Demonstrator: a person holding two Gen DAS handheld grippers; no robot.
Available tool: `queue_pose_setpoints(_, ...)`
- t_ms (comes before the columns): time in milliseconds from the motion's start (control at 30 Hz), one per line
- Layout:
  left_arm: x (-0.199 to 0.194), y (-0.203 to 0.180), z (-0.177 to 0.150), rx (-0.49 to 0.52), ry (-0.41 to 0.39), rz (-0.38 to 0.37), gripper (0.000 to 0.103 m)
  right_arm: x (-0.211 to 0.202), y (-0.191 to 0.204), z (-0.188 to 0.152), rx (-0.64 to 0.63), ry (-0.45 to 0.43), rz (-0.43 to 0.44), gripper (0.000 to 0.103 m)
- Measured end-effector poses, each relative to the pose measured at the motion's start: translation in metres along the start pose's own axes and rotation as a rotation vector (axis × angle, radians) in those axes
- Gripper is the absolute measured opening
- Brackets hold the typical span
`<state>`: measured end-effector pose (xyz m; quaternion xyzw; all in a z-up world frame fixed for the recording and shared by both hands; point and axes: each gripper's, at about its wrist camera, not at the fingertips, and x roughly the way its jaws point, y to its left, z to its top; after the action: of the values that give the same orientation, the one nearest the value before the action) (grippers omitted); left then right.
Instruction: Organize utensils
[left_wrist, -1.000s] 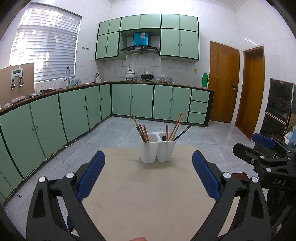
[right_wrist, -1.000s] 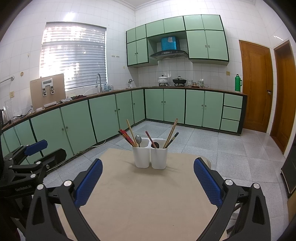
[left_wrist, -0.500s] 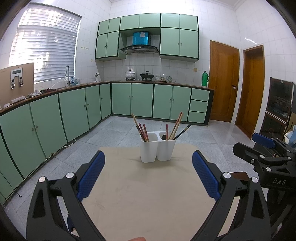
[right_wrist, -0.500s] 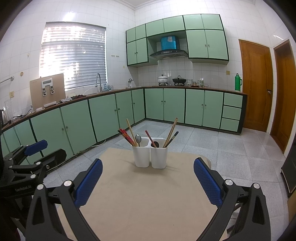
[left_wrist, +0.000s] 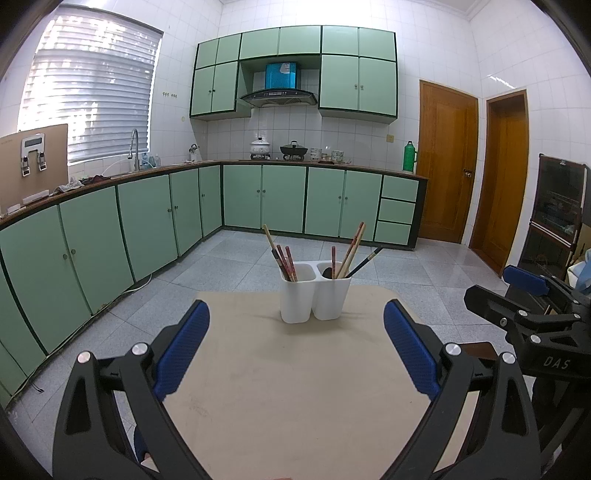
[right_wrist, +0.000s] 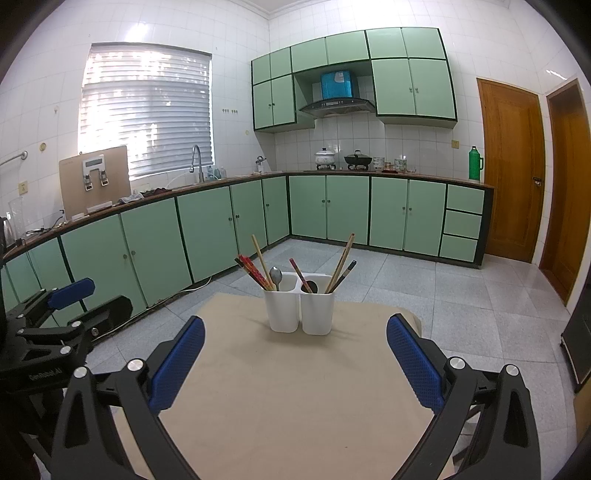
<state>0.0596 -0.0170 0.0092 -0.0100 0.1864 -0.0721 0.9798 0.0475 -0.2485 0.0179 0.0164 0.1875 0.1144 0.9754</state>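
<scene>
I am holding both the left gripper and the right gripper spread wide and empty over a beige table, facing a white utensil holder in a green-cabinet kitchen.

In the left wrist view, the letters "DAS" stand in pale print on the black body of the right hand-held gripper. In the right wrist view, the black body of the left hand-held gripper carries small print that reads roughly "GenRobot.AI". The label on the blue box above the hood is too small to read.
</scene>
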Motion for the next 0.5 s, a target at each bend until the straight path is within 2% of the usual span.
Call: queue_pose_setpoints(500, 0.0002, 0.0015, -0.0045, 0.000, 0.005, -0.003, 0.093, 0.0064, -0.0021, -0.0079, 0.002, 0.008, -0.005, 0.097)
